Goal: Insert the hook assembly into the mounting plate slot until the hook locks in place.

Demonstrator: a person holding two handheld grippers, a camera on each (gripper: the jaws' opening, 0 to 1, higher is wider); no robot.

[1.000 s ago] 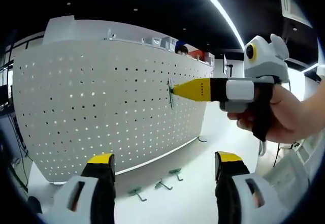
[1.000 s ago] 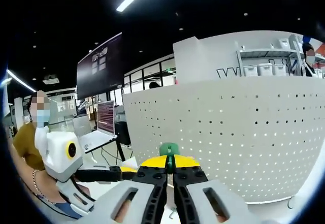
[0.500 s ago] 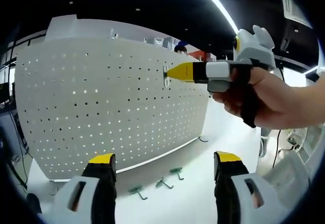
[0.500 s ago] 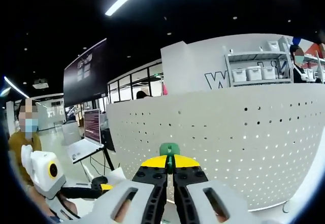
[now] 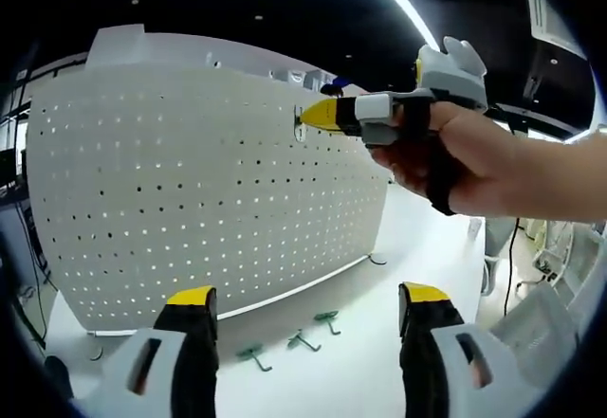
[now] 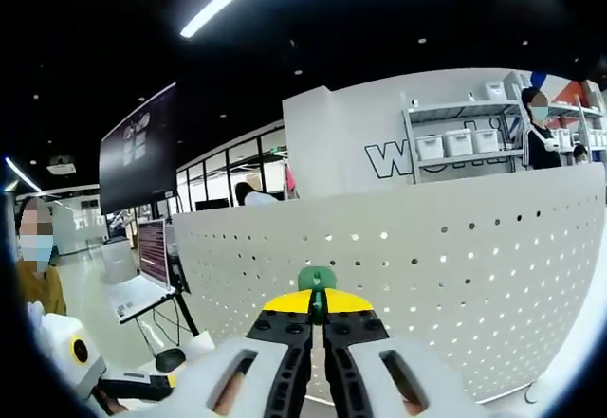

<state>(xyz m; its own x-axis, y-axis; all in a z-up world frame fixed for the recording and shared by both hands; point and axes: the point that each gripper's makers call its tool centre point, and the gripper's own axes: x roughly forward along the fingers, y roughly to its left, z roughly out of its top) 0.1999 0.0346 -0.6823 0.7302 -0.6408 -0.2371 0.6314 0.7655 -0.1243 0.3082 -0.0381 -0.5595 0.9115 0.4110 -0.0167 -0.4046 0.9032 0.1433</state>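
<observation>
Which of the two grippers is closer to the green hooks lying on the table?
Left. The left gripper hangs open just above the loose hooks by the pegboard's foot. The right gripper, jaws shut on a green hook, is up near the board's top edge.

The right tongs (image 6: 318,316) hide all of the green hook (image 6: 316,279) but its tip.

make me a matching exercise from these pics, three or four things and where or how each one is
Things:
1. small green plastic hook
2. three green hooks
3. left gripper
4. white perforated pegboard

States:
a. jaws apart, nothing between them
b. standing upright on the white table
c. clamped in the right gripper
d. lying loose on the table below the board

Pairs: 1-c, 2-d, 3-a, 4-b
</observation>
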